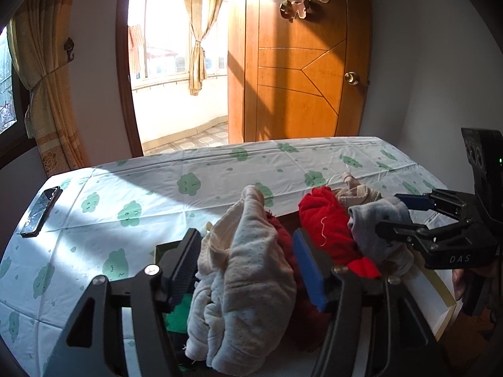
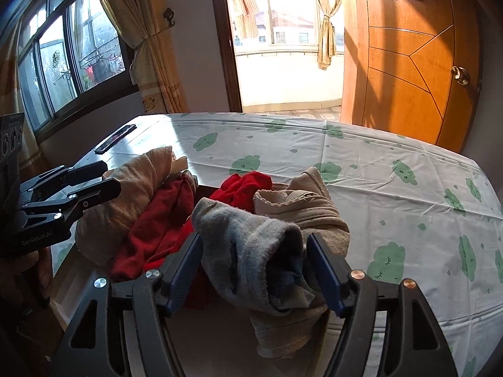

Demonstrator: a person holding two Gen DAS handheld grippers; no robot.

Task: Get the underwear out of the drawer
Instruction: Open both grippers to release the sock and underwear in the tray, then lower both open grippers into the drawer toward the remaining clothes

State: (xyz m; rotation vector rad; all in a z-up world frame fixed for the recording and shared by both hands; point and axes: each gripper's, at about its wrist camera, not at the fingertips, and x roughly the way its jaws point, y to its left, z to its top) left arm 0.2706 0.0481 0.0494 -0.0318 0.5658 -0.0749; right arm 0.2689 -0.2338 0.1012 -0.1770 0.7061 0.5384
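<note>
My left gripper [image 1: 248,270] is shut on a cream dotted underwear bundle [image 1: 245,282], held above the open drawer [image 1: 440,298]. My right gripper [image 2: 254,270] is shut on a grey garment [image 2: 251,251] with beige cloth [image 2: 301,207] hanging with it. Red underwear [image 1: 327,226] lies between the two bundles; it also shows in the right wrist view [image 2: 248,188]. The right gripper shows at the right of the left wrist view [image 1: 405,216], and the left gripper at the left of the right wrist view [image 2: 110,179]. The drawer's inside is mostly hidden by clothes.
A table with a white cloth printed with green clouds [image 1: 157,194] stretches beyond the drawer. A black phone [image 1: 41,210] lies at its far left edge. Behind stand a wooden door [image 1: 301,62], a balcony doorway and curtains [image 1: 47,88].
</note>
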